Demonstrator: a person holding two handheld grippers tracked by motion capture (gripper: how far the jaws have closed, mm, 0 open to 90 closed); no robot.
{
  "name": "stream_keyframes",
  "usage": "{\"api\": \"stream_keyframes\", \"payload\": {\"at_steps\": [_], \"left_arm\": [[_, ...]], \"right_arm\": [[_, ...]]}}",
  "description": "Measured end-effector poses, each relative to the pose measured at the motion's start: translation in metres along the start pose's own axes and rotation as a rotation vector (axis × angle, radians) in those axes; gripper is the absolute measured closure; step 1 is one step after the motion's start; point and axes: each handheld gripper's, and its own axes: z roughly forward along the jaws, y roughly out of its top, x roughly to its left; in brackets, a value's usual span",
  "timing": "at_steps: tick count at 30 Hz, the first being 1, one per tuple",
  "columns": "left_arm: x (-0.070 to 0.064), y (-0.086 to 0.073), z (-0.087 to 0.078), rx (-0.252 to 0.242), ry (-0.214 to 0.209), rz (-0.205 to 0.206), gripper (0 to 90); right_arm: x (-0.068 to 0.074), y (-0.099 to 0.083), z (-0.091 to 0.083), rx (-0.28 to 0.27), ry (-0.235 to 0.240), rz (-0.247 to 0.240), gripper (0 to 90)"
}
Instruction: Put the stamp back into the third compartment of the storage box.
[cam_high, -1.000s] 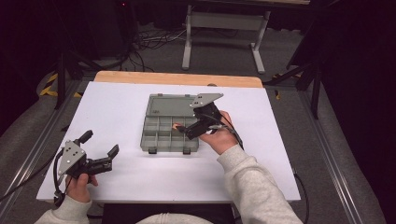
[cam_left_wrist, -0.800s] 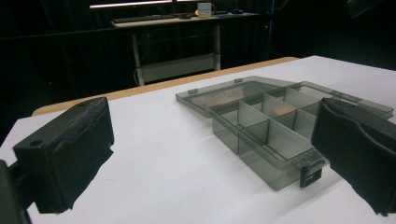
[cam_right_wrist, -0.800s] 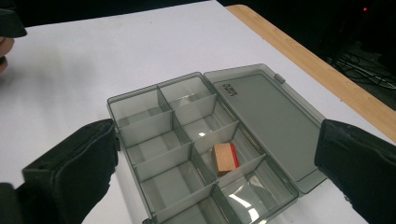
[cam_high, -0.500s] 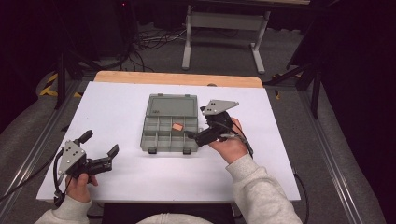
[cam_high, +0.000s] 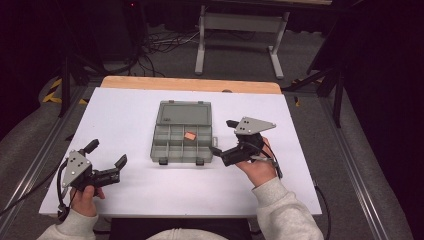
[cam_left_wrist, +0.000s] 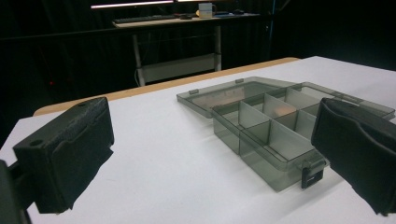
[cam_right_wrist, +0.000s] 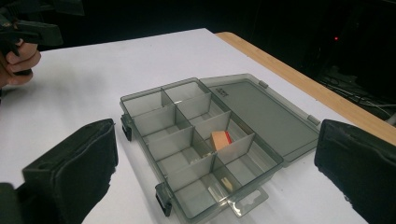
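Note:
A grey see-through organiser box (cam_high: 170, 145) lies open in the middle of the white table (cam_high: 125, 115), its lid (cam_high: 184, 113) flat on the far side. One middle compartment holds a small tan block with a red end (cam_high: 189, 135) (cam_right_wrist: 220, 139). A small pale piece (cam_right_wrist: 225, 183) lies in a near compartment. My right gripper (cam_high: 223, 137) is open, just right of the box, with nothing between its jaws. Near the front left edge, my left gripper (cam_high: 107, 153) is also open and holds nothing; its view looks across at the box (cam_left_wrist: 261, 135).
A wooden strip (cam_high: 190, 84) runs along the table's far edge. Beyond it, a metal stand (cam_high: 235, 25) and cables (cam_high: 160, 45) sit on the dark floor. Bare white surface lies left and right of the box. The left hand and gripper (cam_right_wrist: 23, 32) show in the right gripper view.
My right gripper was over the box with the block at its tips; it has let the block go into a compartment and drawn back to the right. The left gripper stayed put.

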Motion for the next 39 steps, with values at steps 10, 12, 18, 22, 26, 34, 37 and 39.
{"api": "stream_keyframes", "payload": {"at_steps": [10, 12, 18, 22, 26, 34, 37, 39], "left_arm": [[0.001, 0.0, 0.0, 0.002, 0.001, 0.003, 0.1], [0.0, 0.0, 0.0, 0.0, 0.002, 0.004, 0.1], [0.001, -0.001, 0.0, -0.003, 0.0, 0.003, 0.2], [0.0, -0.001, 0.0, -0.004, 0.001, 0.001, 0.2], [0.0, -0.001, 0.0, -0.005, 0.002, 0.001, 0.1], [-0.001, -0.002, 0.001, 0.003, -0.002, 0.002, 0.1], [-0.001, -0.002, 0.002, 0.002, -0.003, 0.008, 0.1], [-0.001, -0.003, 0.002, 0.003, -0.005, 0.007, 0.1]], "right_arm": [[0.0, -0.018, -0.013, -0.055, -0.024, 0.021, 0.4], [0.001, -0.025, -0.017, -0.086, -0.028, 0.03, 0.4], [0.002, -0.041, -0.024, -0.127, -0.028, 0.052, 0.4], [0.002, -0.059, -0.029, -0.151, -0.039, 0.075, 0.4], [0.003, -0.071, -0.03, -0.156, -0.044, 0.09, 0.3], [0.006, -0.105, -0.033, -0.185, -0.088, 0.123, 0.3], [0.005, -0.112, -0.034, -0.179, -0.109, 0.137, 0.3], [0.005, -0.117, -0.034, -0.174, -0.121, 0.141, 0.3]]}}
